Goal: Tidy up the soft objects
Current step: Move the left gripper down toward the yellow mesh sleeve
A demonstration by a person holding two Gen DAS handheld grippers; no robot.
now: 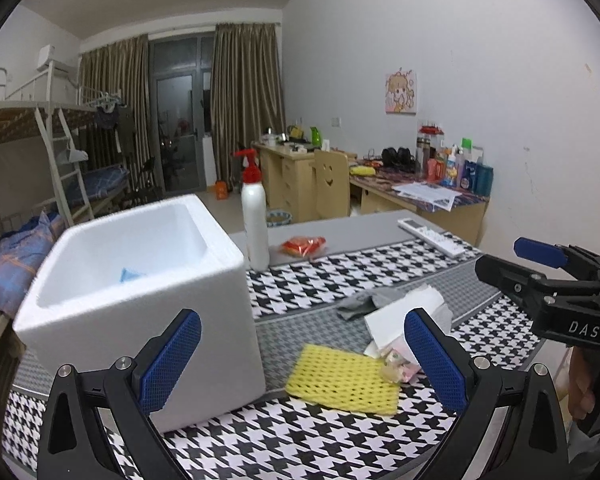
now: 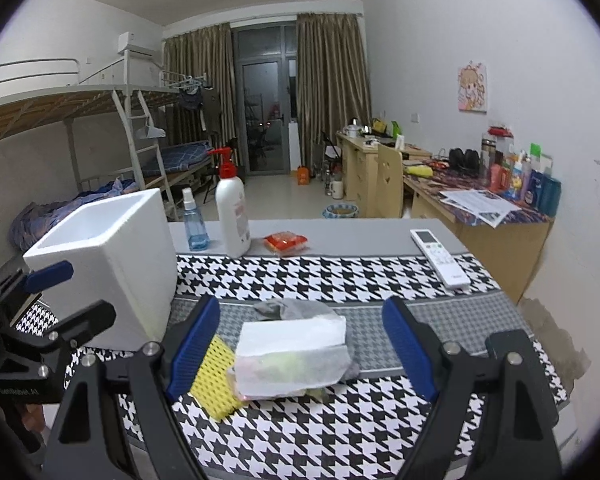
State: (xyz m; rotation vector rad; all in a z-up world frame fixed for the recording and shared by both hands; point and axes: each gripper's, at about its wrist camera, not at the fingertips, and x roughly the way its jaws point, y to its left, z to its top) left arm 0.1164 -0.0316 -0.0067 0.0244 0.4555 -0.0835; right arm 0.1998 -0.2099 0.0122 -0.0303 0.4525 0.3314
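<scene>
While both the left claw (image 1: 304, 364) and right claw (image 2: 302, 350) gape wide and empty, the yellow sponge cloth (image 1: 342, 380) lies beside the foam box (image 1: 140, 292).

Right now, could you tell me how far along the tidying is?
Barely started. One blue item already lies in the foam box. Both the left gripper and the right gripper are open and hold nothing. The yellow sponge cloth, grey cloth and white packet remain on the table.
</scene>
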